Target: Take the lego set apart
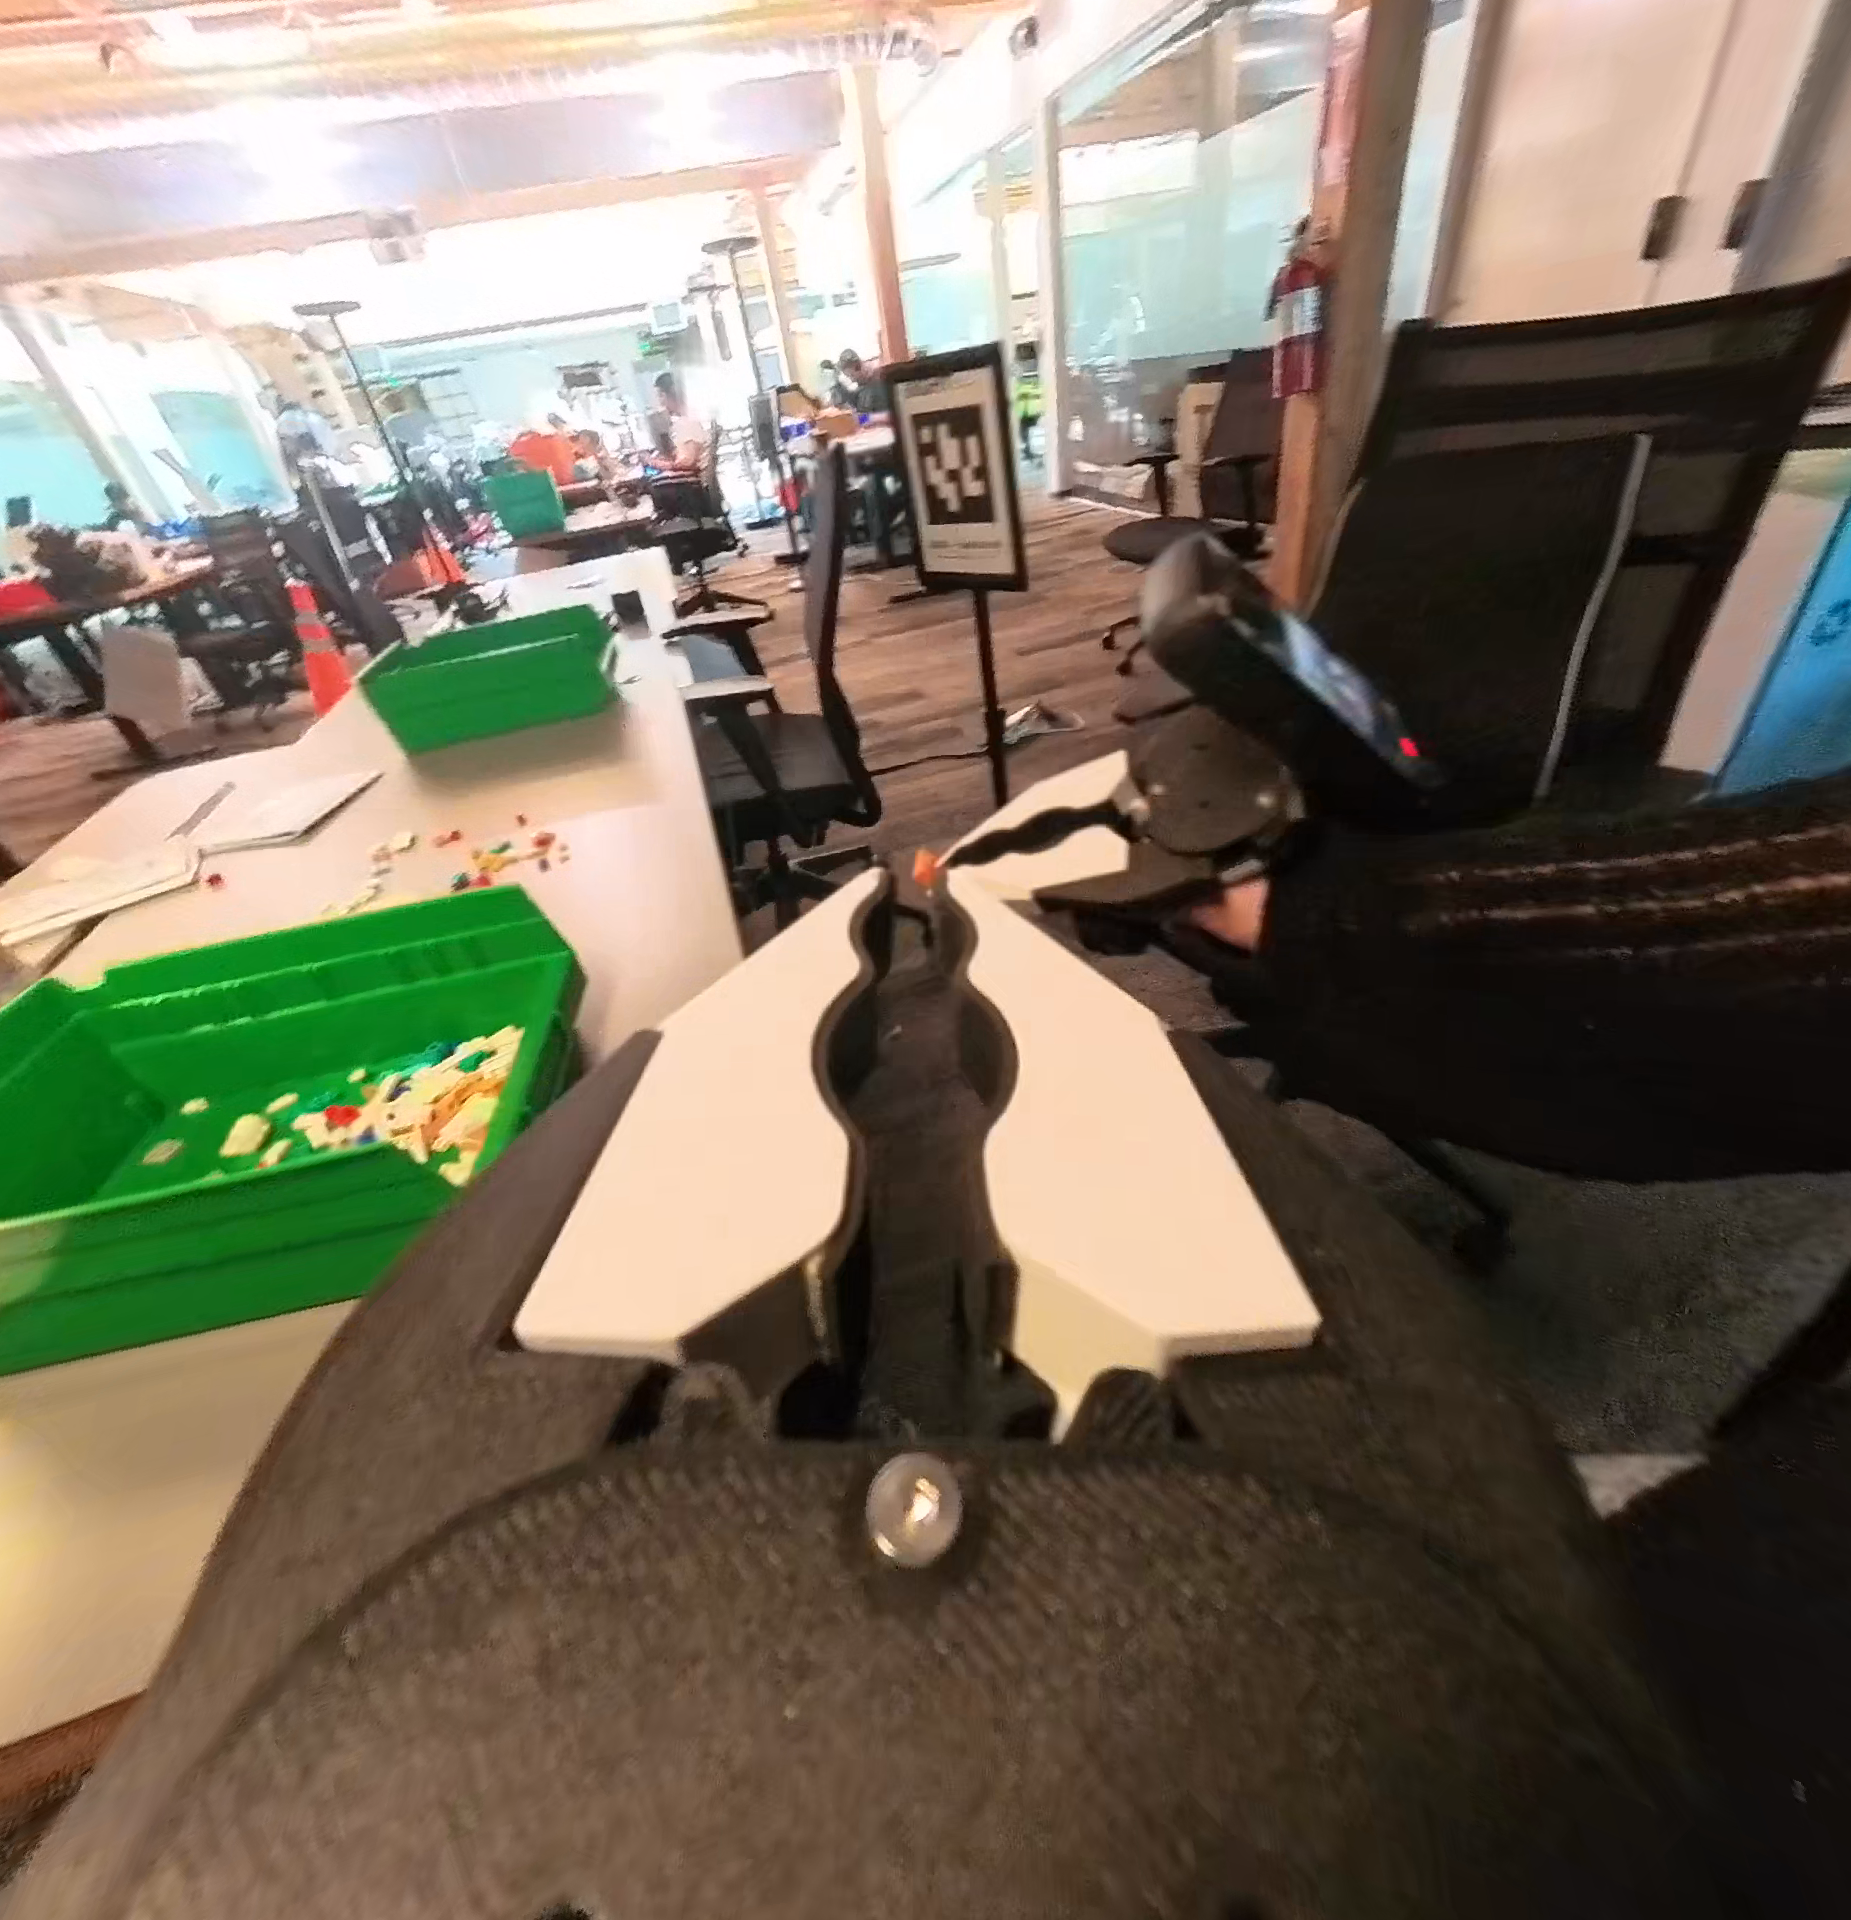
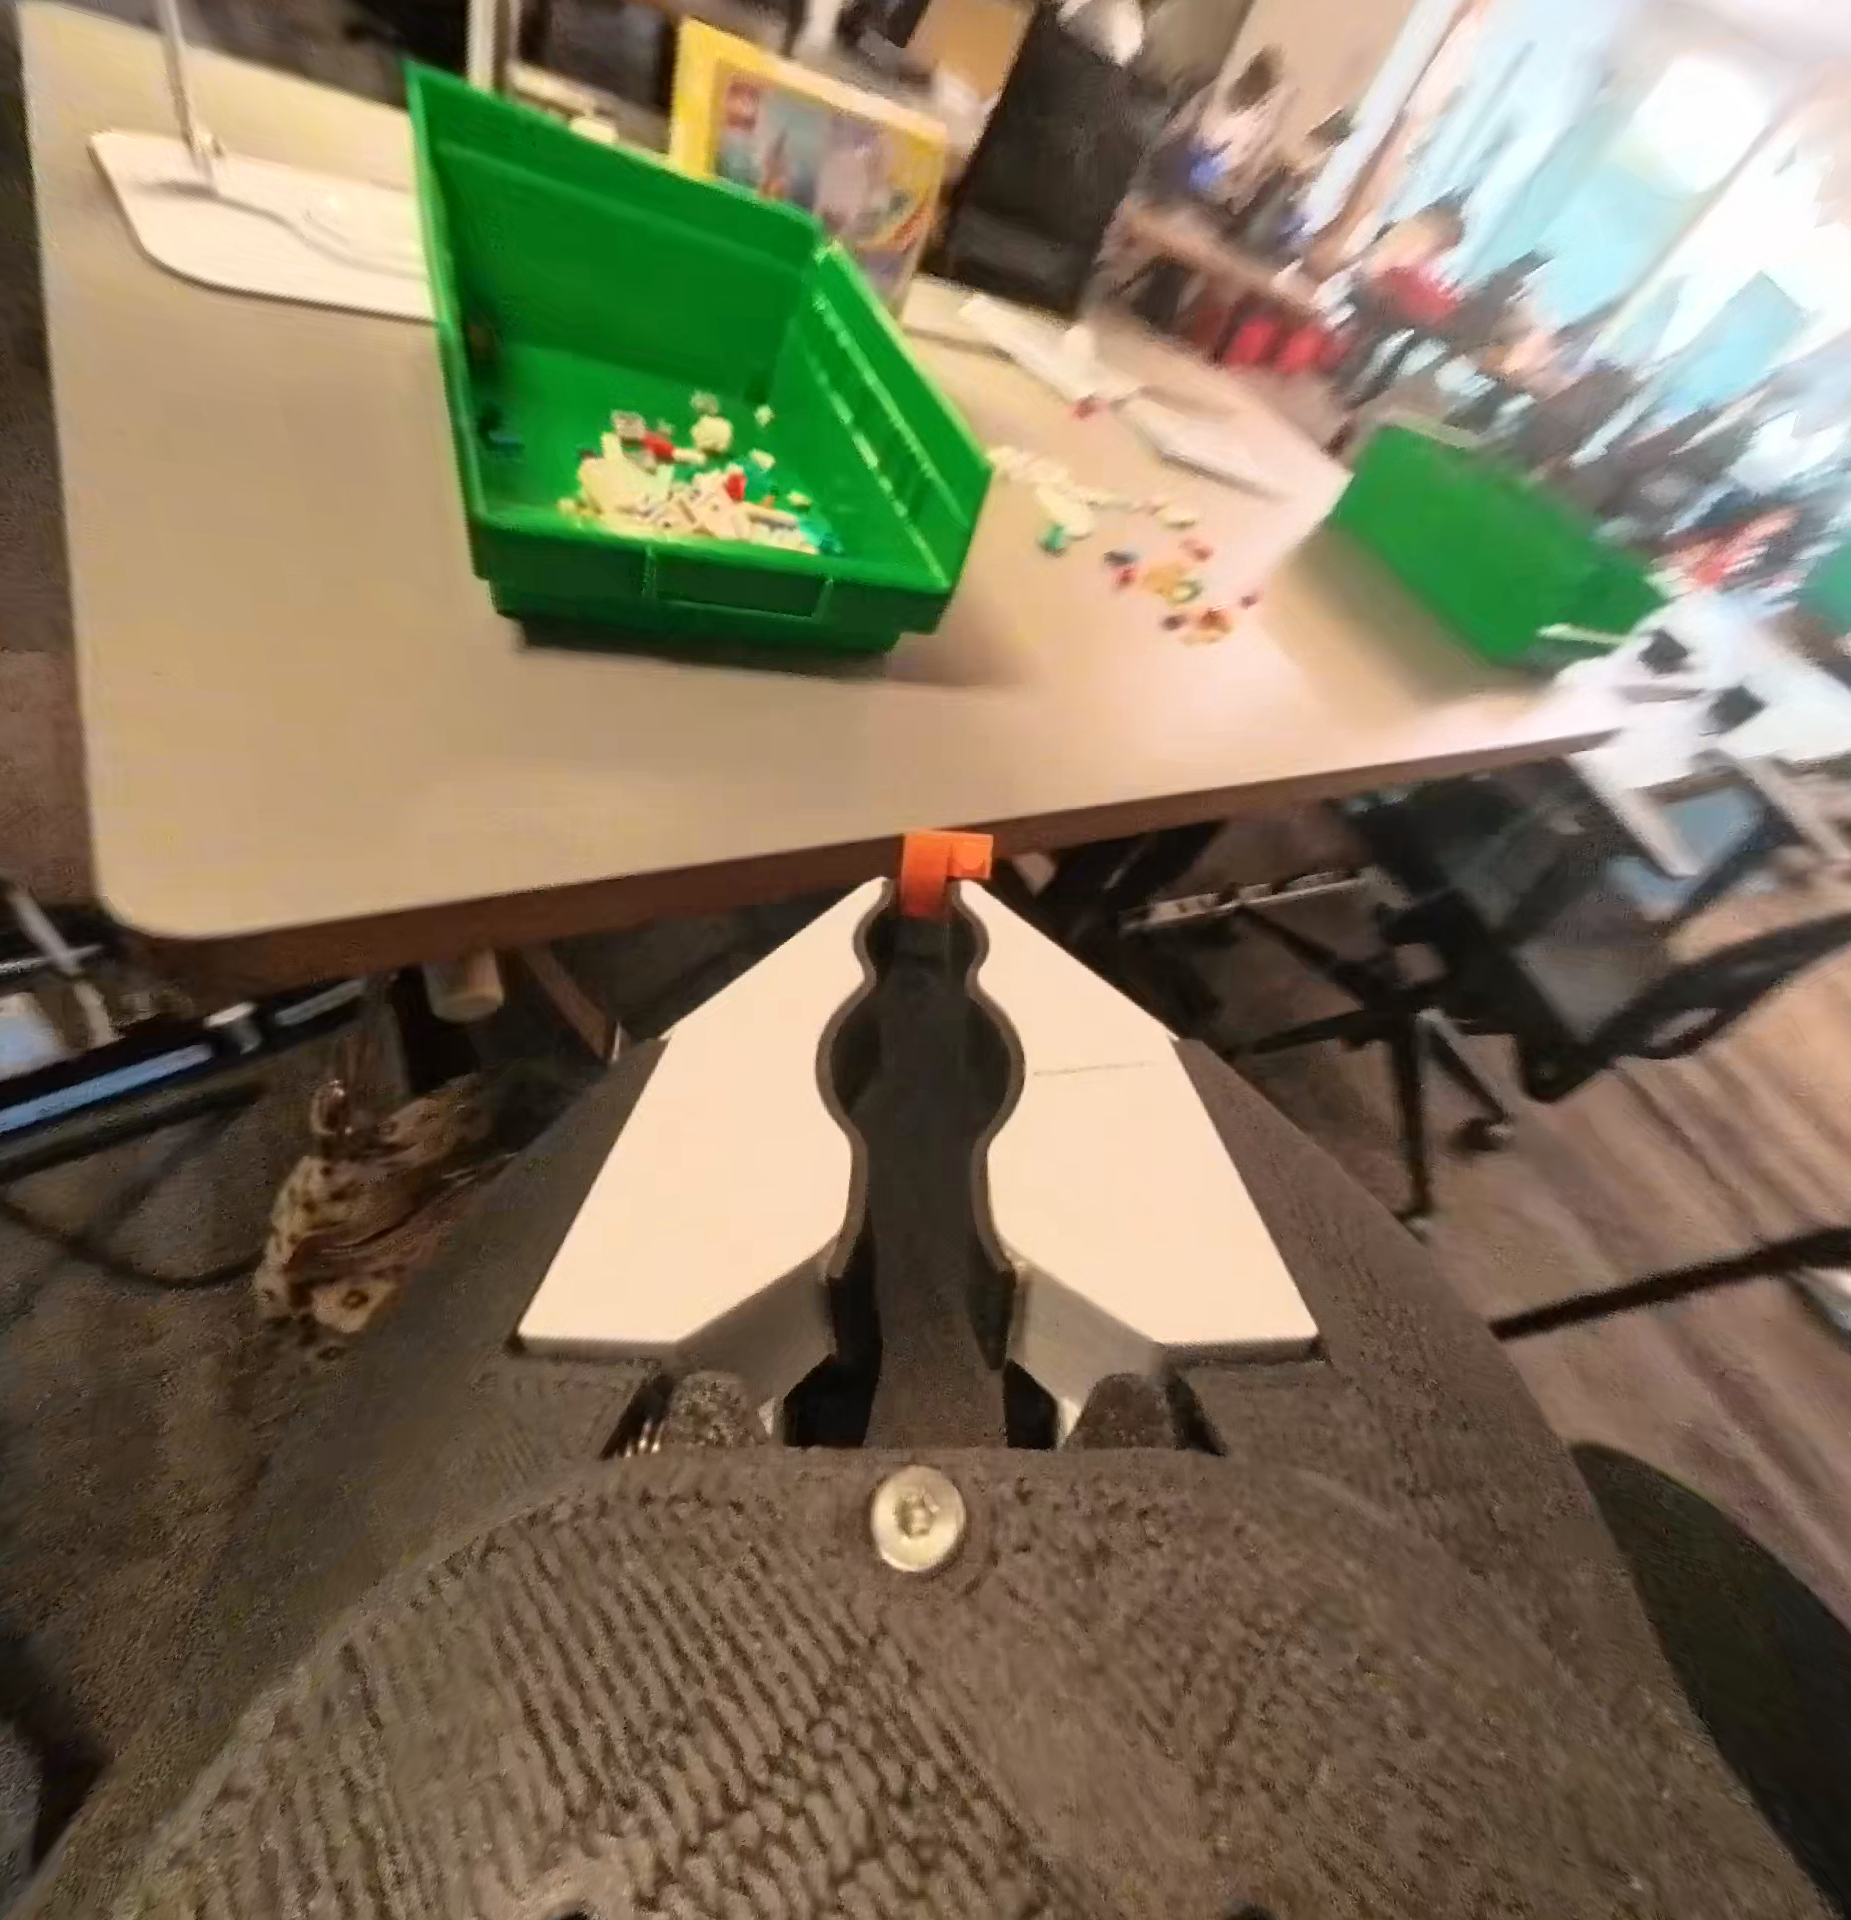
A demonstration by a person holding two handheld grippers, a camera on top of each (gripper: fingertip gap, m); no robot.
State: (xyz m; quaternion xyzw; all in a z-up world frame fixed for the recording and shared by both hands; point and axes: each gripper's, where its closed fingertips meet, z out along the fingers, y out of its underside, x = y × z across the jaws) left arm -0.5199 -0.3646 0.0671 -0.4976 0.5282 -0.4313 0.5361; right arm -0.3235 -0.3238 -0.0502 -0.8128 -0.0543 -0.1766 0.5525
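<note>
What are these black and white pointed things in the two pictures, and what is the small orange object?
They are handheld tools, one in each of a person's hands, each with two white fingers and a camera looking along them. In the left tool's picture, the left gripper meets the right gripper at a small orange lego piece. In the right tool's picture, the right gripper pinches that orange piece in the air, short of the table. On it stand a green bin of loose bricks, scattered bricks and a second green bin.
</note>
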